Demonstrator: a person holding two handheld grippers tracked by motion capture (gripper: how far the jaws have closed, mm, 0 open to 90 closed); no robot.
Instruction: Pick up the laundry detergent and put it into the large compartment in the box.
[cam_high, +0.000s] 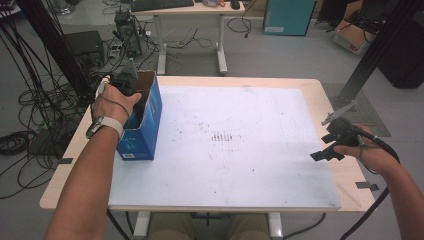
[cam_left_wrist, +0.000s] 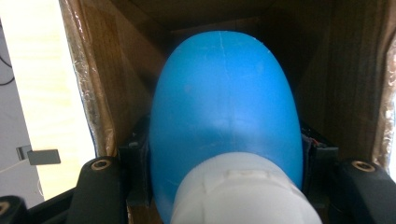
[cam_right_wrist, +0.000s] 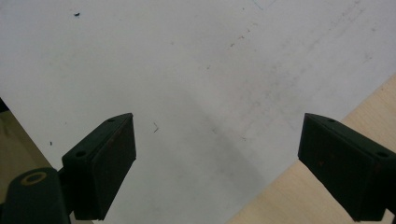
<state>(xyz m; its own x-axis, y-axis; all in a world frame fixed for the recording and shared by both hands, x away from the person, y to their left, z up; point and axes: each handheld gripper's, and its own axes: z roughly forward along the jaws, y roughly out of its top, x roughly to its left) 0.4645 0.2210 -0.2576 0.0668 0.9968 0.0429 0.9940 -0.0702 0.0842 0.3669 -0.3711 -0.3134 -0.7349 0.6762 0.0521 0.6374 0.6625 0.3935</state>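
A white mat covers most of the wooden table. Behind it, cables sprawl across the grey floor beside another desk.

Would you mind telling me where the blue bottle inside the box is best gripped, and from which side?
Grip the blue bottle across its rounded body just past the white cap, coming in through the open top of the blue box. The cardboard walls close off every other side. The left gripper holds it this way, one jaw on each flank.

Even overhead light is washing the white board pale. Glare is burning at nine o'clock beside the dim box; the blue object is blurring.
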